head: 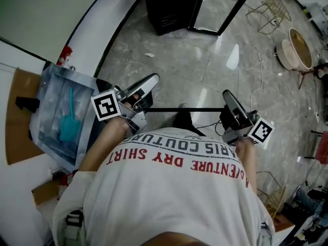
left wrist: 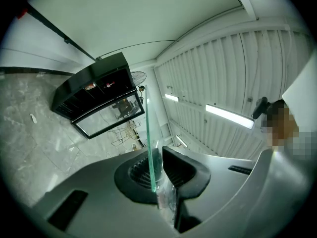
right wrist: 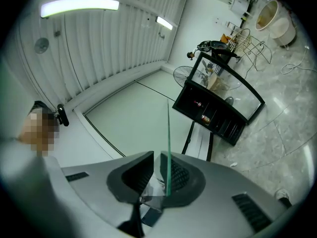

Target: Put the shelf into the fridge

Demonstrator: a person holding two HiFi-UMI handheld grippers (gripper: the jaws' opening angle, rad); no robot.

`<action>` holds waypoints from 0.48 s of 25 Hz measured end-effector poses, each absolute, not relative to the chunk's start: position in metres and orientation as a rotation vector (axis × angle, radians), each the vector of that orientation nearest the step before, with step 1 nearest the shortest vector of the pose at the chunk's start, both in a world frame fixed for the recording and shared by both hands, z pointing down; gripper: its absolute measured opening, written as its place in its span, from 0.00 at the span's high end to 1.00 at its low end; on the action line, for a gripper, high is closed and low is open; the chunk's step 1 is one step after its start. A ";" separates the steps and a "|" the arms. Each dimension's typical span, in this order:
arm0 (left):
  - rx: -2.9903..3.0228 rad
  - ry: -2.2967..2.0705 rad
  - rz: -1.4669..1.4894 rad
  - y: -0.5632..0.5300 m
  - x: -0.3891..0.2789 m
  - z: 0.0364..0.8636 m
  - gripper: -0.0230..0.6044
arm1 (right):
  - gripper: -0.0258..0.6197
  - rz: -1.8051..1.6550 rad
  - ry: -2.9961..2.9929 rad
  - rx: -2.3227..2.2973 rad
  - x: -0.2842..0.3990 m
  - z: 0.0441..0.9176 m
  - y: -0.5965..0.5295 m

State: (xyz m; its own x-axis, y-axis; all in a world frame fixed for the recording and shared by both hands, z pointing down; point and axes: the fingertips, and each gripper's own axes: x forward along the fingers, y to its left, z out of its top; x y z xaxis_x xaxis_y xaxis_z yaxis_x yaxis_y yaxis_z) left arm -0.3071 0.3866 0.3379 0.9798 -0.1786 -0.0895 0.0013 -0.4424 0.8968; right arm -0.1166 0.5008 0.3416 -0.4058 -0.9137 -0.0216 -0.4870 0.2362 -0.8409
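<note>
Shelf (head: 184, 109), a clear glass pane with one dark edge, is hanging level above the floor (head: 205, 70), just in front of the person's chest, spanning the gap between the two grippers. The left gripper (head: 149, 82) is pinching its left side and the right gripper (head: 229, 97) is pinching its right side. Both are pointing ahead toward the fridge (head: 171, 4).

In the left gripper view the shelf (left wrist: 150, 143) is showing edge-on as a thin green line. It is sitting between the two dark pads (left wrist: 141, 175), which are pressing on it from either face, and the glass is running on past the tips. The right gripper view is showing the same. There the shelf (right wrist: 168, 148) is standing clamped between that gripper's pads (right wrist: 181, 177) and reaching out beyond them.

The fridge is black and is standing well apart from the shelf, across the floor, with its door (head: 225, 9) swung open.
</note>
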 end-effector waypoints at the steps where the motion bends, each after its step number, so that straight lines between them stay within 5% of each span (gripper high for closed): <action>1: 2.016 -0.135 -0.204 0.378 -0.299 0.340 0.89 | 0.89 -1.075 1.991 -1.274 -0.107 0.344 0.491; 12: 2.002 -0.206 -0.203 0.287 -0.181 0.345 0.89 | 0.89 -1.101 2.005 -1.236 0.016 0.350 0.391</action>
State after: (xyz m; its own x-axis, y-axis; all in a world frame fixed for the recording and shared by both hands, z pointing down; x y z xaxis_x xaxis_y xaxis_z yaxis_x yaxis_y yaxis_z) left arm -0.1813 0.2870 0.3447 0.9707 -0.2350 -0.0508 -0.0547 -0.4216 0.9051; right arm 0.0162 0.3913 0.3501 -0.4377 -0.8988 -0.0238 -0.4623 0.2476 -0.8514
